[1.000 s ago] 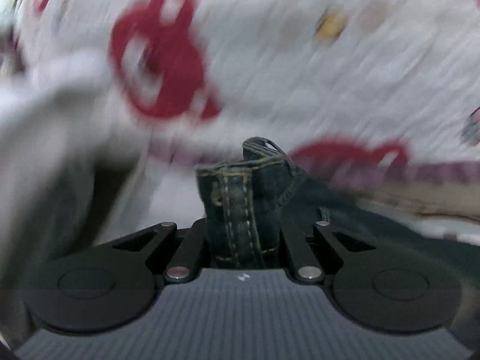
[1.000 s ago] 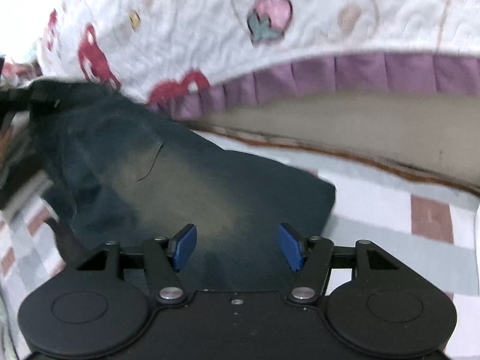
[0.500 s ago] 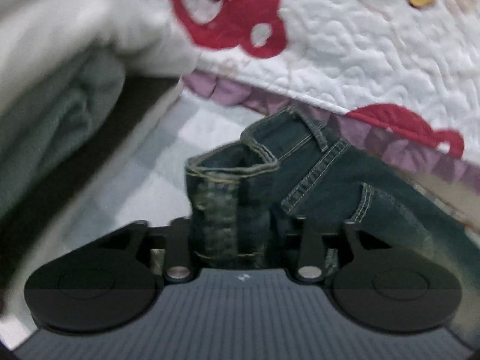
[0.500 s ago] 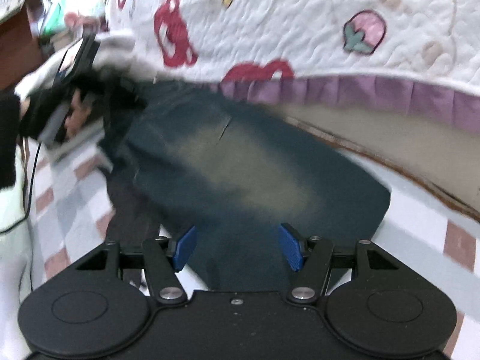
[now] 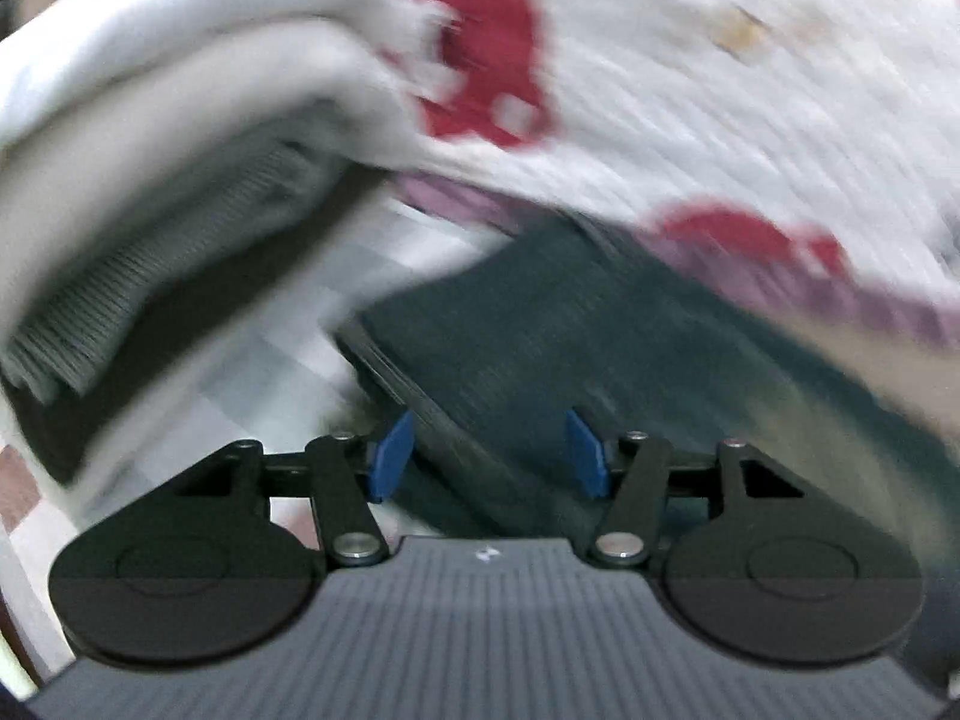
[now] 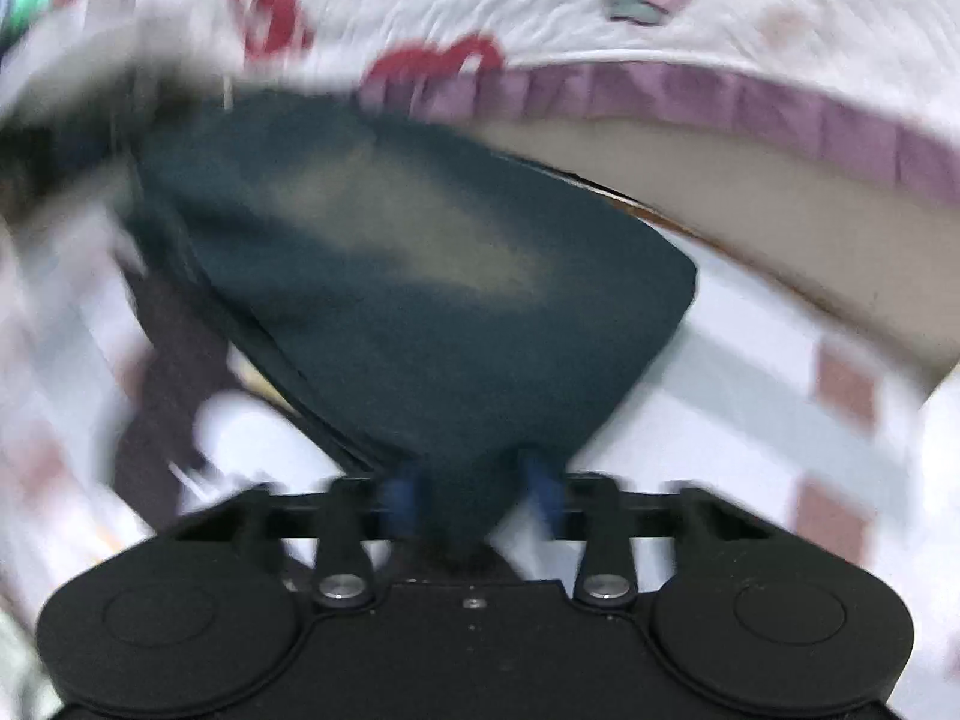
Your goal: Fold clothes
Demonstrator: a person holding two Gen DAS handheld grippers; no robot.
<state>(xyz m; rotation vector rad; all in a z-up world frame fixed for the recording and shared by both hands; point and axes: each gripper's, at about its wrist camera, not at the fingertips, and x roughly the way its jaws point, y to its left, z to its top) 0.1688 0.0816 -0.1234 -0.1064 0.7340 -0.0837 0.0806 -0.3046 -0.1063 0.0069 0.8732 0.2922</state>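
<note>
Both views are blurred by motion. The dark blue jeans [image 6: 420, 300] lie folded on a checked sheet [image 6: 750, 372] of white, grey and pink squares, their far edge against the purple frill of a white quilt [image 6: 660, 12] printed with red shapes and a strawberry.

The right hand-held gripper [image 6: 474, 492] is at the near corner of the jeans, where the denim narrows to a point between its blue pads [image 6: 399, 495]; its jaws are closing, and the pads meet the bunched cloth on both sides.

The left hand-held gripper [image 5: 489, 453] hangs over the left edge of the jeans [image 5: 570, 330], jaws opening, blue pads [image 5: 390, 456] apart and pressing on nothing; the layered hem runs diagonally beneath the gap. To the far left a pile of white and grey folded cloth [image 5: 150, 168] sits on the sheet, just beside the jeans
</note>
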